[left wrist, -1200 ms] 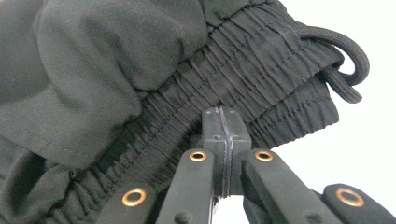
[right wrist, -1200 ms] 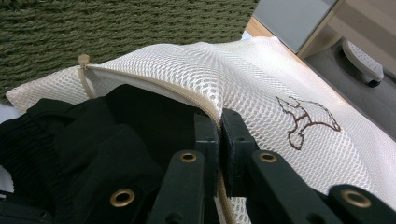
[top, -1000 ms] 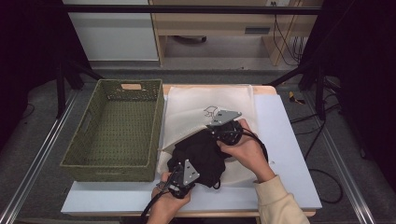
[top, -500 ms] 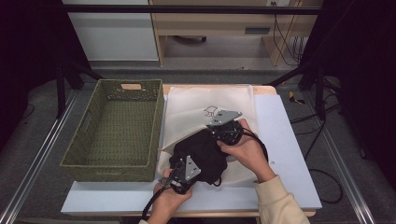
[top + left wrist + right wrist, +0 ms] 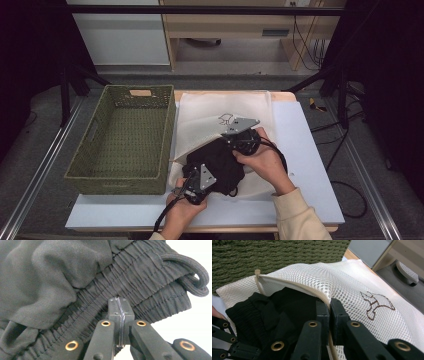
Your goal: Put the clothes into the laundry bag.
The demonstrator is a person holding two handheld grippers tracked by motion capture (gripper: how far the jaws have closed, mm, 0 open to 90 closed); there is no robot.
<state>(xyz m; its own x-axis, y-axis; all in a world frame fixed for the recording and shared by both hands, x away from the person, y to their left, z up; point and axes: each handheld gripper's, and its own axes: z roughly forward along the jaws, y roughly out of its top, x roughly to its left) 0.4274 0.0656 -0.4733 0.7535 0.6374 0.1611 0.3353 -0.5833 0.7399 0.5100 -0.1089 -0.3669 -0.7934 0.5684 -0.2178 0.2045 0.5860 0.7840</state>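
A: The left gripper (image 5: 119, 315) is clamped on the waistband of the black garment (image 5: 220, 162), half inside the mesh laundry bag (image 5: 220, 112) on the bench (image 5: 310, 165). The right gripper (image 5: 329, 307) pinches the bag's zipper edge.

B: That mouth could slip free or the drawstring (image 5: 192, 272) snag. A green basket (image 5: 125, 140) sits left; dark room, grey floor.

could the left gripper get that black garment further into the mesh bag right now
Probably yes: the left gripper is shut on the black garment, and the right gripper pinches the mesh bag at its zipper edge, holding the mouth open.
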